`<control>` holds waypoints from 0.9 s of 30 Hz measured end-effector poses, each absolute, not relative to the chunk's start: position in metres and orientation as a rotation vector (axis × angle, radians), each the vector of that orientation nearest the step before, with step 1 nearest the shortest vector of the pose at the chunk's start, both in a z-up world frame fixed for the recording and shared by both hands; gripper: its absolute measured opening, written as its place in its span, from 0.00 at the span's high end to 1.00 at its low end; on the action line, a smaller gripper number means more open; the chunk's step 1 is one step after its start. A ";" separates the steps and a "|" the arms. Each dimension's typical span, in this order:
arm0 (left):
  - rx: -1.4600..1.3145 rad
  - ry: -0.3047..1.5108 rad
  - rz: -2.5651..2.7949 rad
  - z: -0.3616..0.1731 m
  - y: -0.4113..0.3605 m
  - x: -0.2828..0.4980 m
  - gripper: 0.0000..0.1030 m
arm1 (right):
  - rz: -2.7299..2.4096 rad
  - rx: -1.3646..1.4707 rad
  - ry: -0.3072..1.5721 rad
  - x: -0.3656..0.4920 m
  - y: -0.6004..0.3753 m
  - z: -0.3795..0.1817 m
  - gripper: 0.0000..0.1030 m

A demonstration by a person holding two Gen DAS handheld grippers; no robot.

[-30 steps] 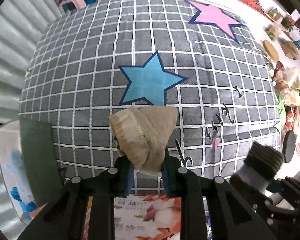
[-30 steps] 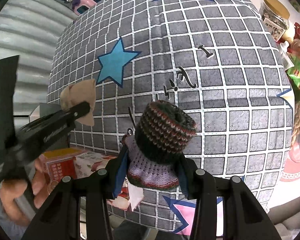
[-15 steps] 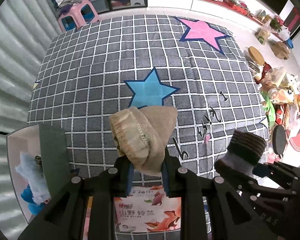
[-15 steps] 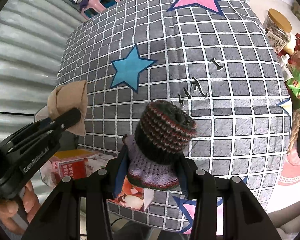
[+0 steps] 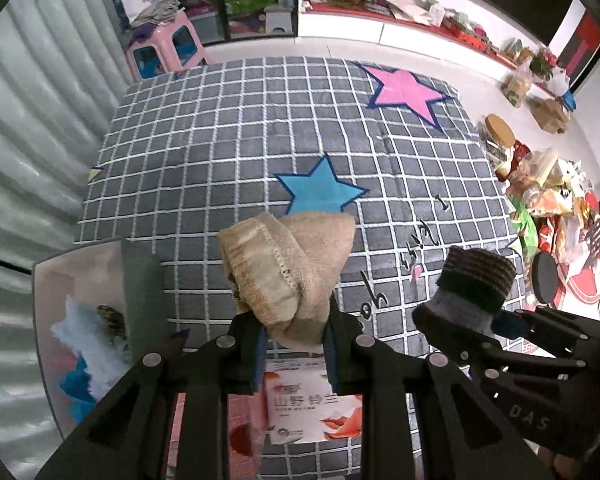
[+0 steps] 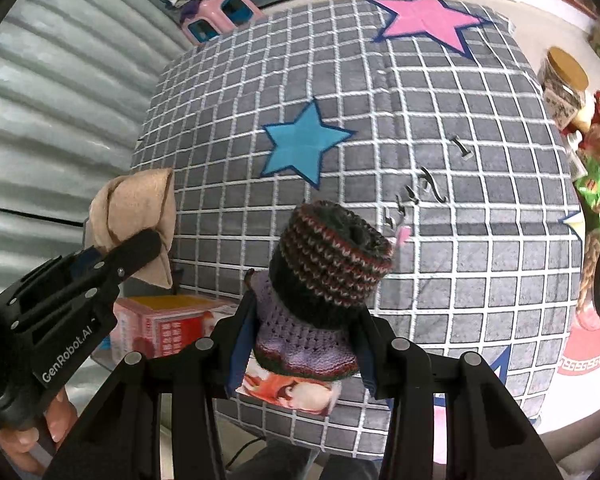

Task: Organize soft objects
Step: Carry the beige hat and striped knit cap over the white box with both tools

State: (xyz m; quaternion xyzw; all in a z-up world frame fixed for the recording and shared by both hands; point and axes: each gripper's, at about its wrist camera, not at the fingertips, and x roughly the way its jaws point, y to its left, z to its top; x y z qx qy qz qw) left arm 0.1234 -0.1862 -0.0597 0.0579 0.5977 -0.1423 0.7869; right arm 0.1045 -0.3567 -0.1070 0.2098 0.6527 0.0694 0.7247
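My left gripper (image 5: pixel 294 334) is shut on a rolled beige sock (image 5: pixel 288 264) and holds it high above the grey checked blanket (image 5: pixel 228 144). The sock also shows in the right wrist view (image 6: pixel 140 216). My right gripper (image 6: pixel 304 344) is shut on a rolled striped knit sock (image 6: pixel 324 276), dark with red and purple bands, also held above the blanket. That sock shows in the left wrist view (image 5: pixel 470 284) at the right. A white bin (image 5: pixel 56 280) at the lower left holds fluffy blue and white soft items (image 5: pixel 88 344).
A red and white tissue box (image 5: pixel 300 412) lies at the blanket's near edge, under both grippers. A pink stool (image 5: pixel 164 46) stands beyond the blanket. Jars and snack packs (image 5: pixel 540 184) crowd the floor on the right. A corrugated metal wall (image 5: pixel 32 128) runs along the left.
Both grippers have risen and pulled back from the blanket with their socks still held. More of the room, the white bin and the tissue box have come into view.
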 end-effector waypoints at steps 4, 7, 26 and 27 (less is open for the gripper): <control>0.097 1.267 -0.289 -0.049 -0.164 0.122 0.75 | 0.178 0.440 1.424 0.108 -0.336 -0.094 0.55; 0.073 1.253 -0.268 -0.043 -0.145 0.120 0.75 | 0.201 0.423 1.419 0.109 -0.320 -0.087 0.55; -0.059 1.227 -0.106 -0.036 -0.027 0.096 0.75 | 0.387 0.263 1.401 0.111 -0.200 -0.057 0.55; -0.067 1.227 -0.097 -0.036 -0.020 0.095 0.75 | 0.399 0.252 1.401 0.111 -0.191 -0.055 0.55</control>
